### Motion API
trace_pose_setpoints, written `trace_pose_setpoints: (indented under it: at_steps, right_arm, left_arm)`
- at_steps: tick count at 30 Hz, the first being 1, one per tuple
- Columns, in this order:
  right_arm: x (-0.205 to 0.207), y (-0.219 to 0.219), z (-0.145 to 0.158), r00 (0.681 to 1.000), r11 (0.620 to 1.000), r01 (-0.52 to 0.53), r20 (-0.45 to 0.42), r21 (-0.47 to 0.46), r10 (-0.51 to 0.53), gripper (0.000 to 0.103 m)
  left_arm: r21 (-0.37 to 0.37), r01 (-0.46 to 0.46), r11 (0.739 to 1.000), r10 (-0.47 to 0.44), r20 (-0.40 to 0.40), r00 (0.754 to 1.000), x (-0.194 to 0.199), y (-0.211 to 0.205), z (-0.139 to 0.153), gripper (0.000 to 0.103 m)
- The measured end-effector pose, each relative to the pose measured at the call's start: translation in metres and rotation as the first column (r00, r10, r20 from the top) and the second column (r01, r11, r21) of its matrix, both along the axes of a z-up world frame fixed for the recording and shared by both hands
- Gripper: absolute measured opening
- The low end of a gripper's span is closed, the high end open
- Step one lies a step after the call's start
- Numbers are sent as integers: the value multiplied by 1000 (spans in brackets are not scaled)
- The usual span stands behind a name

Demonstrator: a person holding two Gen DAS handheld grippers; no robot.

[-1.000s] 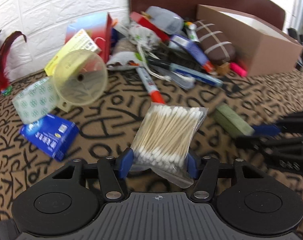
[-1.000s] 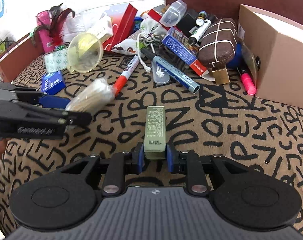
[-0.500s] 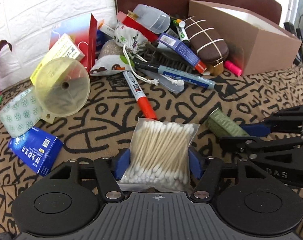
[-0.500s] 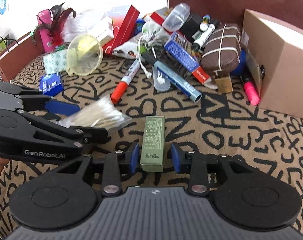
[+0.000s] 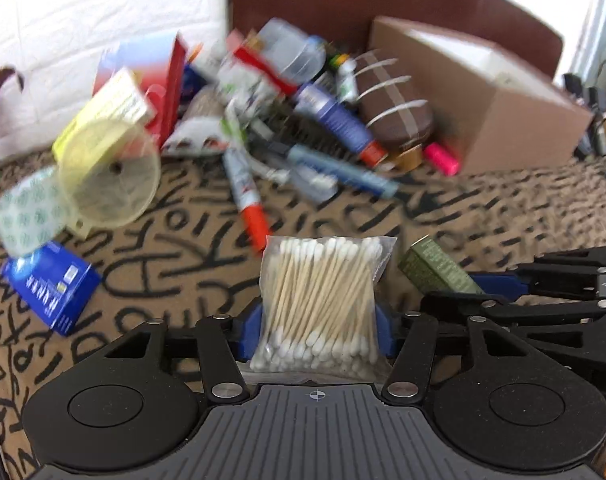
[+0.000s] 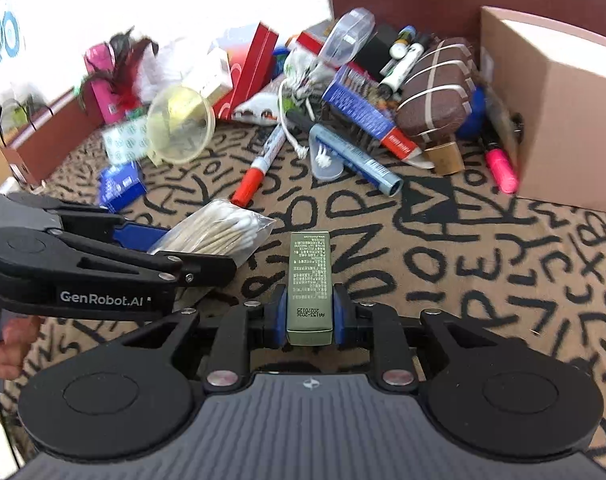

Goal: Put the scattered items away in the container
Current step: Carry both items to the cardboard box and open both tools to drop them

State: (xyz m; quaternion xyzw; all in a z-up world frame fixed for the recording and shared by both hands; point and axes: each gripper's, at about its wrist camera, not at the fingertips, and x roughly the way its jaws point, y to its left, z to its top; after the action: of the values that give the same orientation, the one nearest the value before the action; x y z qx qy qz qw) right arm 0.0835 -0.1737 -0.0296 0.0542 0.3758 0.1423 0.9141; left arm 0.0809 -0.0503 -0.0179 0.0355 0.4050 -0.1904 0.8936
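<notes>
Crinkly clear plastic fills my left gripper [image 5: 317, 334]: its blue pads [image 5: 250, 330] press the two sides of a bag of cotton swabs [image 5: 319, 300], taken near the lower end where the white tips bunch. I judge the bag light, soft and slippery; the film could slide, so the hold belongs across the thick bundle of sticks, not on the loose upper edge.

My right gripper [image 6: 308, 318] is closed on a small olive-green carton [image 6: 309, 280], pads on its long side faces near the end closest to me. It looks stiff and light, though a hard squeeze might dent the card.

In the right wrist view the cardboard box [image 6: 563, 120] meant for the tidying stands at two o'clock, well apart from both loads, open top out of sight. Clutter lies at twelve o'clock on the lettered cloth [image 6: 483, 272]: a red-capped marker [image 6: 259, 166], a yellow funnel [image 6: 181, 124] and a brown football [image 6: 435, 88].
</notes>
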Motion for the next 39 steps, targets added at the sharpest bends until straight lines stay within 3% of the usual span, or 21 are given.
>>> trace_pose_setpoints:
  at_steps: [10, 17, 21, 24, 27, 33, 39]
  right_arm:
    - [-26, -72, 67, 983, 998, 61, 169, 31, -66, 25]
    - [-16, -129, 131, 940, 988, 144, 321, -57, -119, 25]
    - [12, -166, 163, 916, 973, 202, 374, -113, -146, 25]
    - [45, -192, 177, 911, 959, 246, 372, -143, -178, 25]
    - [84, -220, 175, 918, 947, 278, 335, -161, -213, 25]
    - [150, -264, 133, 943, 942, 292, 213, -168, -255, 25]
    - [194, -287, 97, 954, 945, 288, 136, -155, -268, 25]
  left_arm:
    - [-175, 146, 974, -130, 101, 986, 13, -67, 81, 56]
    - [-204, 193, 960, -153, 199, 968, 59, -139, 150, 56]
    - [-156, 172, 973, -134, 228, 964, 102, -184, 173, 57]
    - [-120, 149, 982, -122, 203, 972, 137, -214, 167, 57]
    - [-91, 136, 986, -121, 154, 981, 174, -236, 143, 57]
    - [-70, 115, 991, -110, 65, 992, 224, -262, 90, 57]
    - [-46, 87, 995, -86, 35, 996, 261, -277, 59, 58]
